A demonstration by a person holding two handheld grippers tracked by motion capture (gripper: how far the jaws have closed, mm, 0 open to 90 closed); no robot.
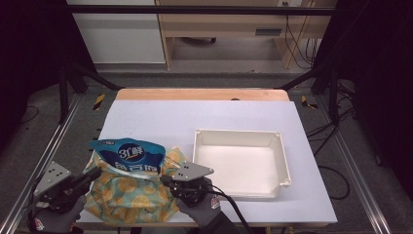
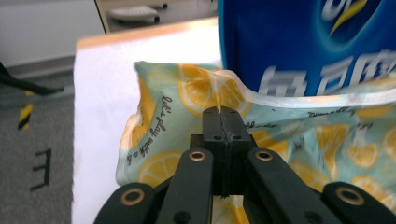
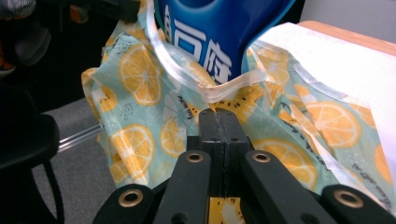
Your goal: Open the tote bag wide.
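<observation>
A teal bag with a lemon print (image 1: pixel 126 195) lies at the table's front left. A blue pouch (image 1: pixel 129 156) with white lettering stands out of the bag's mouth. My left gripper (image 1: pixel 92 174) is at the bag's left edge, and its jaws (image 2: pixel 223 112) are shut with the bag's rim (image 2: pixel 217 86) pinched at their tips, just below the pouch (image 2: pixel 299 42). My right gripper (image 1: pixel 164 179) is at the bag's right edge. Its jaws (image 3: pixel 218 113) are shut too, nipping the pale rim (image 3: pixel 210 93) under the pouch (image 3: pixel 215 28).
An empty white tray (image 1: pixel 238 134) sits right of the bag, close to my right gripper. A white sheet covers the table (image 1: pixel 195 112), with a wooden strip along its far edge. Metal rails run down both sides, and black frame posts stand behind.
</observation>
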